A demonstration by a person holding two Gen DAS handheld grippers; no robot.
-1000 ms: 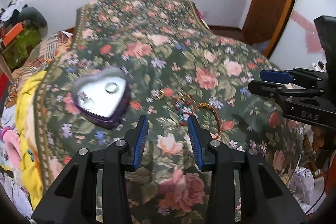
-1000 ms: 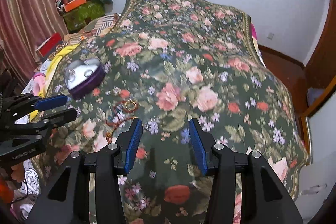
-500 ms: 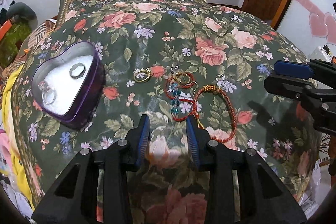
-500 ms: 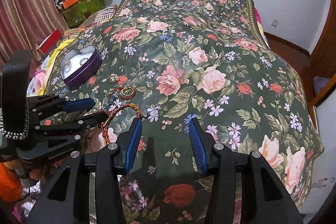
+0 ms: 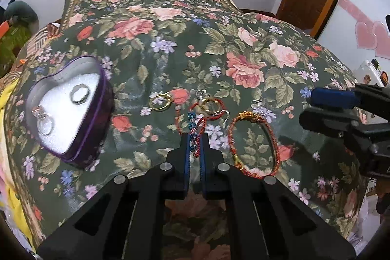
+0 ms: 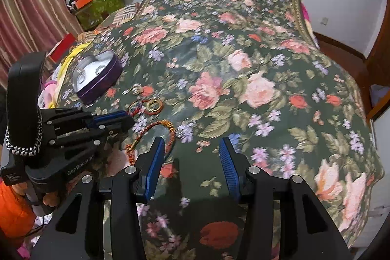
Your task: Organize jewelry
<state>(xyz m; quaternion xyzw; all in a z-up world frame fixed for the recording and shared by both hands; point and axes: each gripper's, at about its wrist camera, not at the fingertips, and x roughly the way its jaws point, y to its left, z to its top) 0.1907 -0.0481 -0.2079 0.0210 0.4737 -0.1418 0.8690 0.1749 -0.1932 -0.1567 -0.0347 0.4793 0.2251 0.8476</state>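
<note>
Picking up the beaded bracelet

The left gripper (image 5: 194,148) pinches the red-and-blue beaded bracelet (image 5: 195,135); next, lift toward the purple heart-shaped tin (image 5: 70,152) far left.

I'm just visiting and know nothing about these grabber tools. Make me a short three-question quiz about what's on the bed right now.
1. True or false: the heart-shaped tin is open and already has rings inside.
2. The left gripper has closed on: A) the red and gold braided bracelet B) the beaded red cord bracelet C) the gold ring
3. Fill in: the right gripper is ____ and holds nothing.

Key: 1 true. 2 B. 3 open.
</note>
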